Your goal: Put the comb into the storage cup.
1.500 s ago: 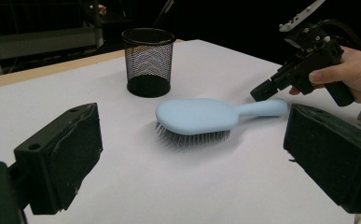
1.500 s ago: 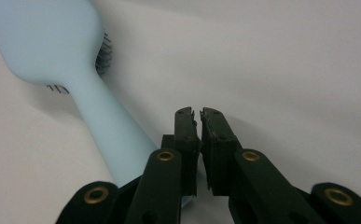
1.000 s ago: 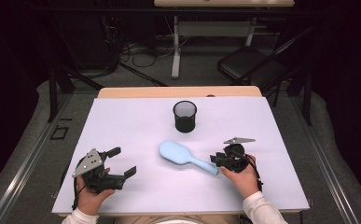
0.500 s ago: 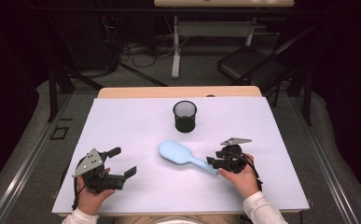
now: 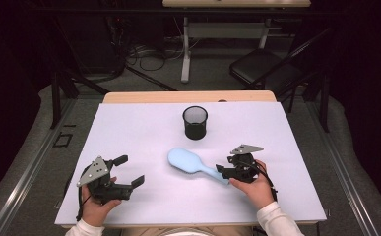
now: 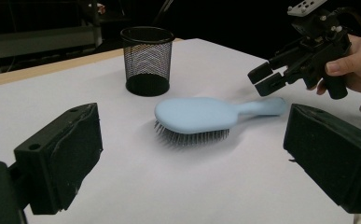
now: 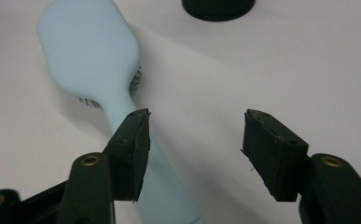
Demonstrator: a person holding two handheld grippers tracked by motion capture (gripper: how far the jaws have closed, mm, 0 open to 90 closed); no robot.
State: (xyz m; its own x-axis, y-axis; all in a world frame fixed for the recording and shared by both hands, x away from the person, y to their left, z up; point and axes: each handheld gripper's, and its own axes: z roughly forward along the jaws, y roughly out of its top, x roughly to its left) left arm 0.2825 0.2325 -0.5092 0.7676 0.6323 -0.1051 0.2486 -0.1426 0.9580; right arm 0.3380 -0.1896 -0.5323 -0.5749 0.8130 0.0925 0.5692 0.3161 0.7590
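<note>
Work in hand: we judge that we are at the handle of the pale blue plastic paddle hairbrush [image 5: 190,162], either letting it go or lining up to take it.
Brush: it lies bristles down on the white table cover [image 5: 143,128], near the middle, head to the left, handle running right and toward us.
Mesh cup: the black wire-mesh pencil cup [image 5: 195,122] stands upright beyond the brush, apart from it.
Right gripper [image 5: 226,171]: our jaws have just been opening and now stand spread. In the right gripper view the handle passes under the left jaw, not squarely between the two, and no pad presses on it.
Left gripper [image 5: 129,170]: spread wide, nothing between the jaws, resting on the near left of the cover, well apart from the brush.
Risk, misaligned grip: if we close from here, we think one jaw may land on top of the handle and push it aside instead of pinching it, because the handle sits off-centre.
Risk, slip: the handle looks smooth and rounded, so a light pinch near its tip could let the heavier head swing down.
Risk, cup: swinging the brush far could knock the light cup over.
</note>
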